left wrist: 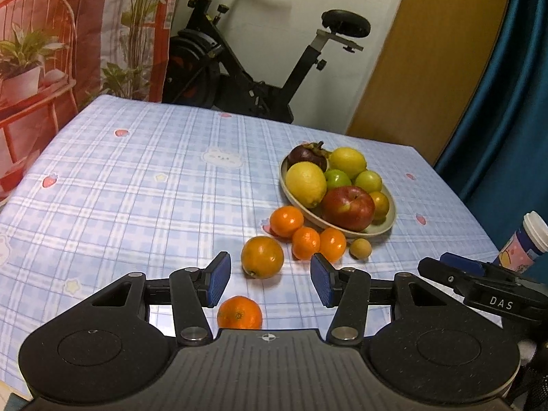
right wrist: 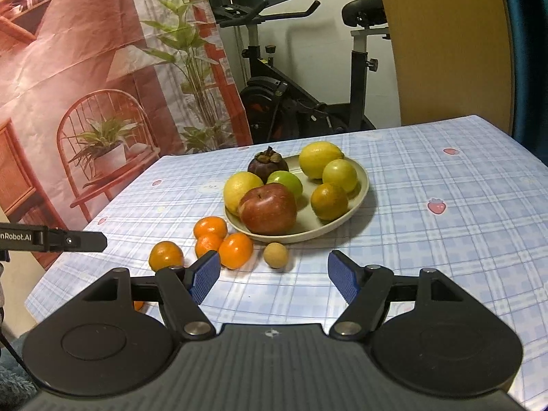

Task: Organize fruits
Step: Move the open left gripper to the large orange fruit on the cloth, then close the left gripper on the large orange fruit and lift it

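Note:
A beige plate [left wrist: 385, 229] [right wrist: 361, 174] holds a red apple [left wrist: 347, 207] [right wrist: 269, 209], two lemons, green fruits, a mangosteen [left wrist: 306, 156] [right wrist: 268, 167] and an orange. Three mandarins [left wrist: 306, 241] [right wrist: 219, 239] and a small tan fruit [left wrist: 359, 248] [right wrist: 275, 255] lie beside it. A bigger orange [left wrist: 262, 257] [right wrist: 166, 255] lies ahead of my open, empty left gripper [left wrist: 270, 281]. Another orange [left wrist: 239, 313] sits between its fingers near the base. My right gripper [right wrist: 274, 277] is open and empty, just short of the tan fruit.
The table has a blue checked cloth [left wrist: 137, 188] [right wrist: 445, 239]. A paper cup [left wrist: 527, 243] stands at the right edge. An exercise bike [left wrist: 239, 68] [right wrist: 301, 102] and a printed backdrop stand behind. The other gripper shows at each view's side.

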The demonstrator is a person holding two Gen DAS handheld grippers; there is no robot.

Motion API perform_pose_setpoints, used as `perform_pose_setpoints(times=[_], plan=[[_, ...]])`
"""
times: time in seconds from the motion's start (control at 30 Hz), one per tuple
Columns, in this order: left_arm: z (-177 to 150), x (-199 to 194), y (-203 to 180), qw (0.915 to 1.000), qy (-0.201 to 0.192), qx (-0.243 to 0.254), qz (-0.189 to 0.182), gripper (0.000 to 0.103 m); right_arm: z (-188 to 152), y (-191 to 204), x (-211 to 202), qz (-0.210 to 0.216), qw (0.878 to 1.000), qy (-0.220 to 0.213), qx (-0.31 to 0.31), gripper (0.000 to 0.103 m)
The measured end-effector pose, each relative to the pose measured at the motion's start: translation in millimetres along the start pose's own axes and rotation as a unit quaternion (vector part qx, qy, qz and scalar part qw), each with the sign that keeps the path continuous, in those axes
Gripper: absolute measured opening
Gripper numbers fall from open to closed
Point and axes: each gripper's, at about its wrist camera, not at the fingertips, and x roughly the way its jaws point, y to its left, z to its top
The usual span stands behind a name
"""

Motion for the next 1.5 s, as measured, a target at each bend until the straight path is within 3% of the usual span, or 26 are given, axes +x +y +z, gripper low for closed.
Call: perform_pose_setpoints(times=[0.6, 1.1, 1.37, 1.5], plan=[[17.5, 42.0, 9.6, 0.9994, 0.030, -0.014, 0.008, 0.054, 5.7, -14.6, 36.7, 0.012, 1.000, 0.029, -0.002, 0.071], [16.2, 68.3, 24.7, 0.9970, 0.062, -0.038, -0.025, 0.054, 2.8, 25.2, 75.6, 0.075, 0.992, 0.088, -0.060, 0.067], [17.4, 94.5, 29.2, 0.9927, 0.087, -0.063, -0.055, 0.051, 2.8, 53.1, 95.1, 0.109, 0.983, 0.110, -0.100, 0.057], [15.1, 91.9, 43.6, 0.9900, 0.079, -0.096, -0.067, 0.049, 5.6, 64.6, 100.4, 0.123, 0.979, 0.112, -0.118, 0.054]])
